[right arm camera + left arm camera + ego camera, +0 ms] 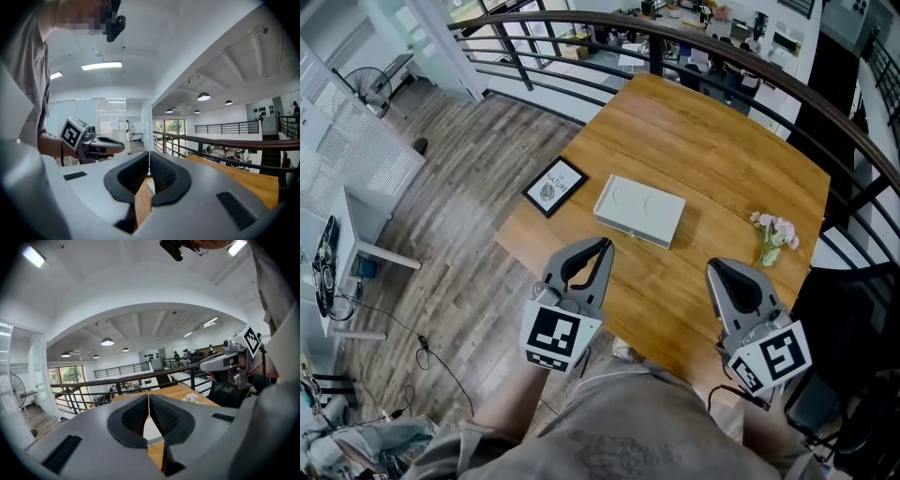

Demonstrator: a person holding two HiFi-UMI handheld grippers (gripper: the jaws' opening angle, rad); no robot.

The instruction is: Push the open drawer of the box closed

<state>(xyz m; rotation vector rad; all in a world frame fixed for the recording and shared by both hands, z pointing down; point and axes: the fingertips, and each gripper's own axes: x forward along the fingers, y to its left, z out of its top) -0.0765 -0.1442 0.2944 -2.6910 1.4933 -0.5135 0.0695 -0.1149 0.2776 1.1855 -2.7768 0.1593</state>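
Note:
A flat white box (639,210) lies in the middle of the wooden table (712,150); from above I see no drawer sticking out of it. My left gripper (598,247) hovers over the table's near edge, just short of the box, jaws shut and empty. My right gripper (718,268) hangs further right, also shut and empty. In the left gripper view the closed jaws (148,397) point over the box (152,428), and the right gripper (225,363) shows beside them. In the right gripper view the jaws (149,154) meet above a sliver of the box (149,185).
A black-framed picture (555,186) lies left of the box. A small bunch of pink flowers (773,234) sits at the right. A dark railing (694,37) curves round the table's far side. Wooden floor (459,234) lies left of the table.

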